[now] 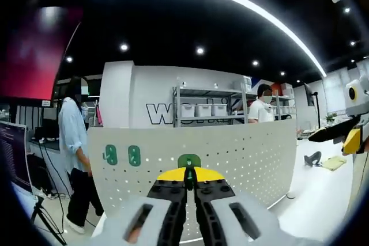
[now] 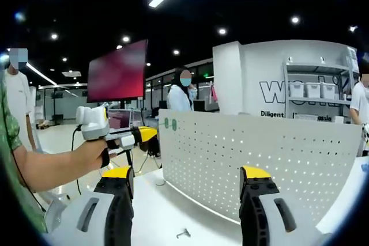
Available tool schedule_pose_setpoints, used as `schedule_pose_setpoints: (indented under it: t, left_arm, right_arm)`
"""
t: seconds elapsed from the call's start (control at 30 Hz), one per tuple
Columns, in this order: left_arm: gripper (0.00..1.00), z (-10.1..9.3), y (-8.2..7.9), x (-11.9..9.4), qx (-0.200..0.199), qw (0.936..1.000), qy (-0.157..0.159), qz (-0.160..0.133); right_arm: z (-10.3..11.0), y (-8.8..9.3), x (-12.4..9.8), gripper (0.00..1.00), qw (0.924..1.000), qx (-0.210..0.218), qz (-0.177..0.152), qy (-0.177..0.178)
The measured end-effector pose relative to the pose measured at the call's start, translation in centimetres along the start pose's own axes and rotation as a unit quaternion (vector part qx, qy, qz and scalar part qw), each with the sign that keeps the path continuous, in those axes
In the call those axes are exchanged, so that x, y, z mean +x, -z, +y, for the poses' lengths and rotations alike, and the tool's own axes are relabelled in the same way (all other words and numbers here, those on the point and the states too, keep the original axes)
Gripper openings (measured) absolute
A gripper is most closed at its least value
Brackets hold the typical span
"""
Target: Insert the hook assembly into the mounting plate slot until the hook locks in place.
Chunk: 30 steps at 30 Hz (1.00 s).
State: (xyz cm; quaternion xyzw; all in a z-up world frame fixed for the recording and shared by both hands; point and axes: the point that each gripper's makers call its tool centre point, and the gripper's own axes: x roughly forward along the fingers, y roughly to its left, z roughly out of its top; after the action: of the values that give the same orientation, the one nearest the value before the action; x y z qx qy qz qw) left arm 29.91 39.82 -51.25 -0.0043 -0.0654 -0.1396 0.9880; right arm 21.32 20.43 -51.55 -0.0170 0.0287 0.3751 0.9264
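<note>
A white perforated mounting plate (image 1: 248, 151) stands upright on the white table, and it is also ahead of me in the right gripper view (image 2: 259, 148). Two green hooks (image 1: 122, 155) sit in its upper left corner, seen small near the plate's left end (image 2: 170, 124) from the other side. My left gripper (image 1: 189, 174) is shut on a third green hook (image 1: 189, 160), which pokes up above the yellow tips in front of the plate. A hand holds that left gripper (image 2: 137, 135) off the plate's left end. My right gripper (image 2: 187, 172) stands open with nothing between its jaws, and appears at the far right (image 1: 353, 133).
A small metal hook (image 2: 183, 233) lies on the white table (image 2: 161, 205) in front of the plate. People stand behind the plate near a shelf of bins (image 1: 202, 108). A red screen (image 2: 118, 73) hangs at the left. A yellow item (image 1: 334, 162) lies on the table at right.
</note>
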Motion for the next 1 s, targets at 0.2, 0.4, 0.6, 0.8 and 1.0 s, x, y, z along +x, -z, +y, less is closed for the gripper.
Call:
schedule_pose_setpoints:
  t: [0.2,0.4,0.6,0.8,1.0]
  left_arm:
    - [0.03,0.8,-0.7,1.5,0.009,0.9999,-0.007,-0.008]
    - [0.03,1.4,-1.6,3.2,0.020,0.9996,-0.011,-0.016]
    - [0.03,2.3,-1.9,5.0,0.041,0.9987,-0.020,-0.022]
    - [0.03,2.7,-1.9,6.3,0.048,0.9981,-0.030,-0.026]
    - [0.03,2.9,-1.4,7.0,0.056,0.9975,-0.036,-0.024]
  right_arm:
    - [-0.3,-0.2,0.2,0.76,1.0000,0.000,-0.001,0.001]
    - [-0.7,-0.4,0.2,0.76,1.0000,-0.001,-0.002,0.003]
    - [-1.1,-0.2,0.4,0.76,1.0000,0.000,0.001,0.006]
    - [-1.5,0.0,0.5,0.76,1.0000,0.001,0.005,0.008]
    - [-1.8,0.4,0.7,0.75,0.9999,0.003,0.009,0.010]
